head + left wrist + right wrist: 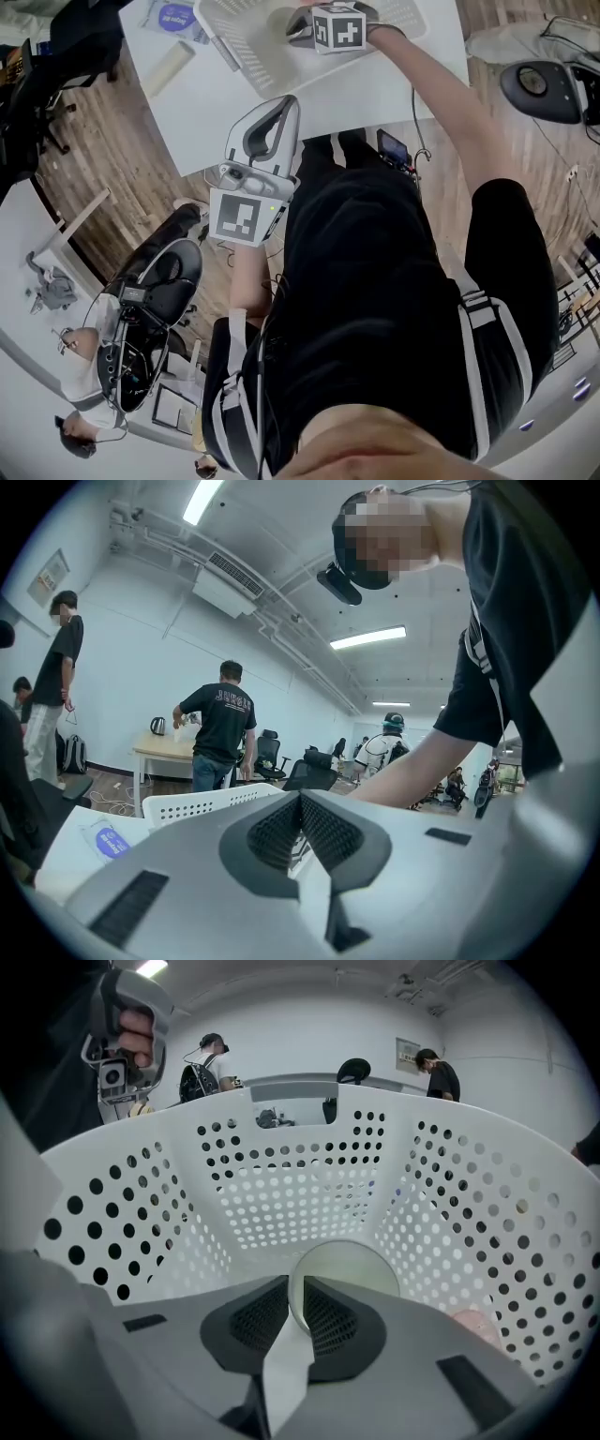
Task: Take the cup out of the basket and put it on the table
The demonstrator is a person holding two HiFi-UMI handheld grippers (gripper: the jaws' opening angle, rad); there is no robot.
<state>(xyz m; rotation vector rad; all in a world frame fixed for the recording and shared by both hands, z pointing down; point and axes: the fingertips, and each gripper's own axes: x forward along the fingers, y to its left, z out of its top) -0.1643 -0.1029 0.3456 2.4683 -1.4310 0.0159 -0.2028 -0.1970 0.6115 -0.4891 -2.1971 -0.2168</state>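
Note:
A white perforated basket (pixel 246 42) stands on the white table (pixel 281 89) at the top of the head view. My right gripper (pixel 305 25) reaches down into it. In the right gripper view the basket's walls (pixel 141 1213) surround my right gripper (pixel 295 1293), whose jaws are shut on the rim of a pale round cup (pixel 352 1265) lying on the basket floor. My left gripper (pixel 279 108) hangs over the table's near edge, apart from the basket. In its own view the left gripper (pixel 300 808) is shut and holds nothing, with the basket rim (pixel 202 803) beyond it.
A blue-labelled packet (pixel 175 17) and a pale roll (pixel 169 67) lie on the table left of the basket. A black office chair (pixel 159 281) stands on the wooden floor at the left, another chair (pixel 539 89) at the right. Several people stand in the room behind.

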